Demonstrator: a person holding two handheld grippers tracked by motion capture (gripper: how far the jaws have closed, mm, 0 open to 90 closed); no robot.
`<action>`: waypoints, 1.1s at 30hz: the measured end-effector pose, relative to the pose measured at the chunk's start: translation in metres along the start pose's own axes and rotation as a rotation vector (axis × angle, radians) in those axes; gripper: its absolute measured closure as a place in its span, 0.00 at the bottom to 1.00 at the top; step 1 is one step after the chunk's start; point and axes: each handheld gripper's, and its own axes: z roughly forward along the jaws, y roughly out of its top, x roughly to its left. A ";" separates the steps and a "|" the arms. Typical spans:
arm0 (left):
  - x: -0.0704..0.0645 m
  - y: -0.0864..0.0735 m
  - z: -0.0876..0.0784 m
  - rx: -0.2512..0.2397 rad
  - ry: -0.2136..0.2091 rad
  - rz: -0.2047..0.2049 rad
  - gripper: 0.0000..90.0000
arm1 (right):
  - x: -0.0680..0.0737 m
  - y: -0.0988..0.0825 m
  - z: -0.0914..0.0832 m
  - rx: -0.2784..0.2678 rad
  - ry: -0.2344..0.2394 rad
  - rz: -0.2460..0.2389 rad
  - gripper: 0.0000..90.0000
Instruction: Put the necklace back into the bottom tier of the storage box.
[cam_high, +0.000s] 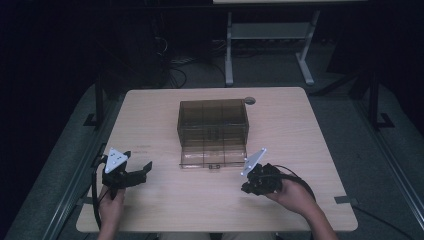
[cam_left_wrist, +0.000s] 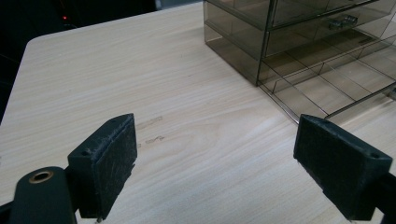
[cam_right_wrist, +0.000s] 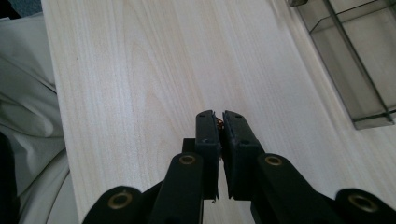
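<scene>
A smoky see-through drawer box (cam_high: 212, 120) stands at the middle of the wooden table (cam_high: 165, 205). Its bottom drawer (cam_high: 212, 158) is pulled out toward me, and its divided compartments look bare. My left gripper (cam_high: 142, 172) rests near the table's left front, jaws wide open with nothing between them. In the left gripper view the open gripper (cam_left_wrist: 215, 154) faces the box (cam_left_wrist: 252, 32) and drawer (cam_left_wrist: 327, 88). My right gripper (cam_high: 247, 189) sits just right of the drawer's front corner. Its gripper (cam_right_wrist: 219, 122) is shut, and a tiny orange speck (cam_right_wrist: 219, 123) shows pinched at the tips.
A round grommet hole (cam_high: 250, 100) lies at the table's back edge behind the box. A white table frame (cam_high: 270, 35) stands on the dark floor beyond. In the right gripper view pale cloth (cam_right_wrist: 23, 107) lies past the table edge, and the drawer's corner (cam_right_wrist: 359, 74) is at upper right.
</scene>
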 end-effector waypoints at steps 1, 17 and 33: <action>0.000 0.000 0.000 -0.001 0.000 0.000 0.14 | -0.001 0.000 -0.001 -0.004 0.001 0.001 0.94; 0.000 0.000 0.000 0.000 0.000 -0.002 0.14 | -0.016 0.011 -0.015 -0.035 0.009 0.002 0.94; 0.000 0.000 -0.001 0.004 0.000 -0.005 0.15 | -0.037 0.029 -0.018 -0.026 0.006 0.007 0.94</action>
